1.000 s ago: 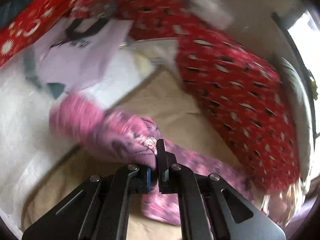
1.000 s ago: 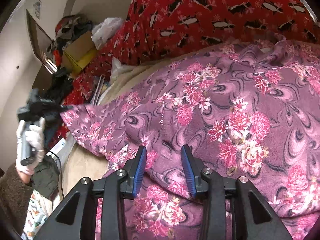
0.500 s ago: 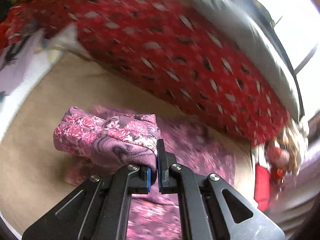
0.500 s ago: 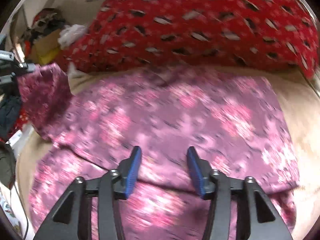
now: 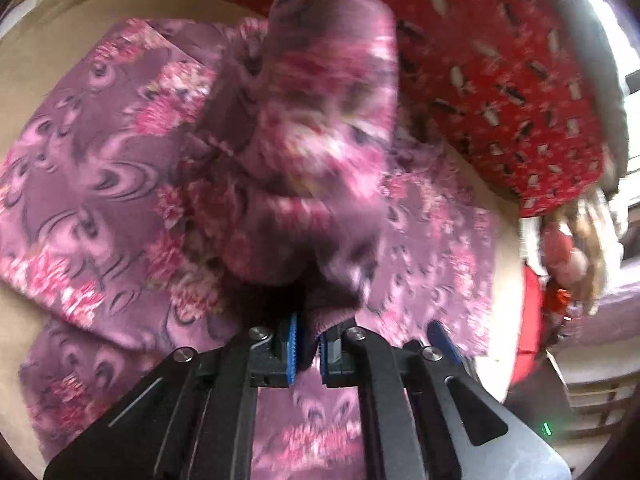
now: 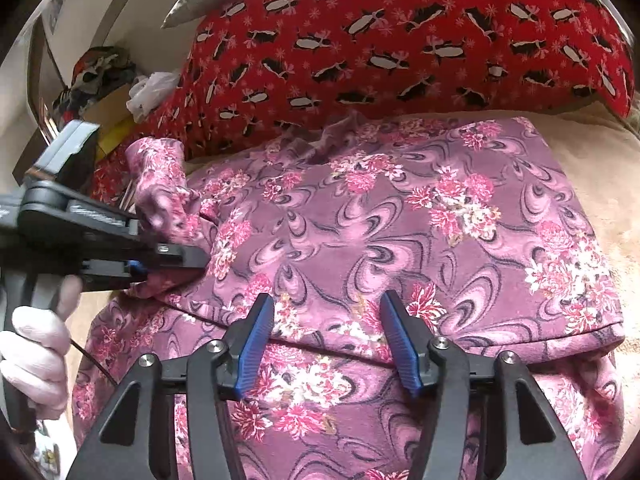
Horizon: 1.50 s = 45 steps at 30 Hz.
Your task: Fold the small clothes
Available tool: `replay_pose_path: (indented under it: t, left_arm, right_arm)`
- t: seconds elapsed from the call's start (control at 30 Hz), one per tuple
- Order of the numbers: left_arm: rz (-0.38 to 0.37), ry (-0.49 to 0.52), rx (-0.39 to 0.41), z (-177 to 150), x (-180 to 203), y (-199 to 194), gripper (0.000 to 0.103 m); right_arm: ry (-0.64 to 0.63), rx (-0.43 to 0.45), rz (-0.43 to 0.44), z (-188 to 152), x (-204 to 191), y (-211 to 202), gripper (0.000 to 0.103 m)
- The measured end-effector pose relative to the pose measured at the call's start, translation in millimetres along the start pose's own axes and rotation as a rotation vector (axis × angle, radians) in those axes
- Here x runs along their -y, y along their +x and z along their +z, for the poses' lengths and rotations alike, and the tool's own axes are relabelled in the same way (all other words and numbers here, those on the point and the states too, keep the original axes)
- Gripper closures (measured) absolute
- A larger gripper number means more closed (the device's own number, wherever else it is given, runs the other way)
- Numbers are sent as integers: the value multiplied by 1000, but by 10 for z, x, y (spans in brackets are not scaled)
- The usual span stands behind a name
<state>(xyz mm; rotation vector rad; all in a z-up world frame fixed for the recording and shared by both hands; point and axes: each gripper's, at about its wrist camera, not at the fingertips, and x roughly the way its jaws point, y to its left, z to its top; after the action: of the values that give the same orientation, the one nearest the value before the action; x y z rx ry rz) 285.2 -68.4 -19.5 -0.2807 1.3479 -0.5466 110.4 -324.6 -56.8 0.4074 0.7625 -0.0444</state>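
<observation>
On the beige bed (image 6: 600, 184), left gripper (image 5: 306, 354) pinches the floral garment (image 6: 400, 232); right gripper (image 6: 326, 344) gapes empty.

A red patterned cushion (image 6: 400, 36) is seen from 11 to 2 o'clock in the right wrist view, and at 1 to 3 o'clock in the left. A beige bed cover (image 6: 600, 184) is spread at 3 o'clock. A white plastic bag (image 6: 150, 90) and a cardboard box (image 6: 110, 110) are piled at 10 o'clock
</observation>
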Motion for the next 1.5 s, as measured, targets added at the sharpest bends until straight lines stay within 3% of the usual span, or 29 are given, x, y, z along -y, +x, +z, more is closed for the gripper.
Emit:
replay_pose_path:
  t: [0.07, 0.1, 0.17, 0.27, 0.4, 0.57, 0.6, 0.63, 0.67, 0.77, 0.93, 1.17, 1.2, 1.37, 1.5]
  left_arm:
    - [-60, -11, 36, -69, -162, -284, 87]
    - [-69, -24, 66, -106, -282, -431, 78]
    - [-78, -84, 133, -141, -558, -668, 72]
    - [-73, -196, 177, -107, -955, -813, 72]
    - [-119, -364, 128, -8, -1436, -663, 73]
    - [-117, -353, 109, -19, -1396, -476, 73]
    - [-114, -344, 110, -24, -1365, -457, 73]
    - [-112, -341, 109, -16, -1354, -450, 73]
    - [-114, -337, 110, -4, -1341, -455, 73]
    - [-124, -311, 119, -53, -1287, -518, 73]
    - [-131, -266, 112, -164, -1095, -506, 73]
    - [-130, -255, 44, -434, -903, -336, 73]
    - [-142, -261, 35, -468, -912, -321, 73]
    - [-141, -306, 36, -496, -993, -293, 65]
    - [-127, -335, 57, -386, -1014, -292, 65]
  right_arm:
    - [-4, -13, -10, 17, -19, -11, 46]
    - [-13, -20, -24, 48, -57, -24, 46]
    - [-52, -5, -12, 127, -194, -74, 46]
    - [-168, 52, 33, 275, -590, -179, 45]
    - [-350, 78, 76, 368, -1242, -178, 42]
    - [-607, 13, -61, 254, -1846, 319, 43]
    - [-622, 2, -102, 268, -1897, 453, 48]
    - [-618, -7, -120, 294, -1909, 540, 60]
    - [-598, -15, -118, 341, -1894, 592, 100]
    - [-425, 0, -10, 511, -1643, 485, 99]
    - [-71, 57, 84, 648, -831, 51, 99]
    - [307, 18, 74, 264, 349, -192, 98]
    - [351, 5, 90, 212, 467, -195, 97]
    - [548, 73, 145, 58, 858, -379, 49]
    - [679, 72, 196, 161, 1029, -251, 49]
